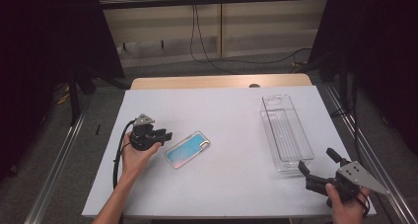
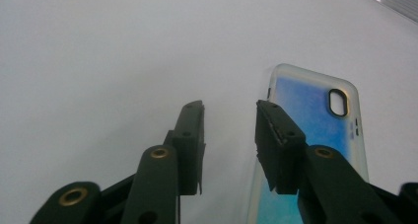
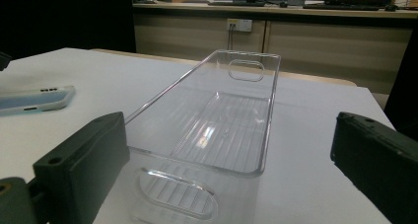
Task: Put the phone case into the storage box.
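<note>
- The left gripper (image 1: 165,135) is reaching for the phone case (image 1: 187,149), which is lying flat on the white surface (image 1: 231,184), left of the clear bin (image 1: 286,132); its fingers (image 2: 190,145) are standing partly open, nothing between them.
- Judging by this, the grasp is not yet made: the next move calls for straddling the case's edge, then closing.
- The right gripper (image 1: 315,170) is waiting wide open at the bin's near end, gripping nothing.
- In the left gripper view, one finger is hiding the case's near end.

Bare table (image 1: 231,115) lies between phone case (image 1: 187,149) and clear bin (image 1: 286,133), seemingly unobstructed.
</note>
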Available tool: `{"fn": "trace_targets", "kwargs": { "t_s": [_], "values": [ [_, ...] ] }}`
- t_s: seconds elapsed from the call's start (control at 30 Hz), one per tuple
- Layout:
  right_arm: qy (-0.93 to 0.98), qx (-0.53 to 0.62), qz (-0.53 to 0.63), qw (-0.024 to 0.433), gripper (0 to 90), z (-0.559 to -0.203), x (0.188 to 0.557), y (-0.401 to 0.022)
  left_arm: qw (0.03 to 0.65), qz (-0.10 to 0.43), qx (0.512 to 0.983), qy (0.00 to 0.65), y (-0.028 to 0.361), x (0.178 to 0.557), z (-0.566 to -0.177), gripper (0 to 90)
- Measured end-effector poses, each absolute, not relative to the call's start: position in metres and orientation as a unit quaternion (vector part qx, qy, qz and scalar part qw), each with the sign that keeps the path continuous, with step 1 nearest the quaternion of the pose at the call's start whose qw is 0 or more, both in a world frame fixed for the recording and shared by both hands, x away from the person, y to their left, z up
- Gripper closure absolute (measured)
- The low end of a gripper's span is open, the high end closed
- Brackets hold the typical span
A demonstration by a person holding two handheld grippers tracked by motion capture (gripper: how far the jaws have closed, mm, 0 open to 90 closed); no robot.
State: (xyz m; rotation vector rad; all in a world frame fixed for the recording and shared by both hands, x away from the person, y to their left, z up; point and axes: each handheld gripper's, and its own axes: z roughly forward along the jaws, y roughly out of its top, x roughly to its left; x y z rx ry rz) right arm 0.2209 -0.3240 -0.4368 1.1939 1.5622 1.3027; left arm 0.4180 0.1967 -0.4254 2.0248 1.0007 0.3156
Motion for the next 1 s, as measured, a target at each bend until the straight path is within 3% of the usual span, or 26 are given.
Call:
{"fn": "trace_targets", "kwargs": {
  "t_s": [0.17, 0.23, 0.43, 0.73, 1.0],
  "values": [
    [0.613, 0.468, 0.510, 0.382, 0.8, -0.437, 0.221, -0.324, 0.416, 0.143, 0.800, 0.407, 0.196, 0.417, -0.425, 45.6],
    [0.612, 0.468, 0.511, 0.382, 0.8, -0.437, 0.221, -0.324, 0.419, 0.150, 0.793, 0.416, 0.196, 0.418, -0.425, 30.5],
    [0.612, 0.467, 0.510, 0.384, 0.8, -0.436, 0.221, -0.324, 0.434, 0.144, 0.782, 0.423, 0.195, 0.419, -0.424, 5.4],
    [0.614, 0.466, 0.509, 0.383, 0.8, -0.437, 0.221, -0.324, 0.425, 0.148, 0.802, 0.393, 0.193, 0.406, -0.416, 4.4],
    [0.613, 0.467, 0.508, 0.384, 0.8, -0.437, 0.221, -0.323, 0.445, 0.118, 0.807, 0.368, 0.194, 0.396, -0.413, 5.0]
  ]
}}
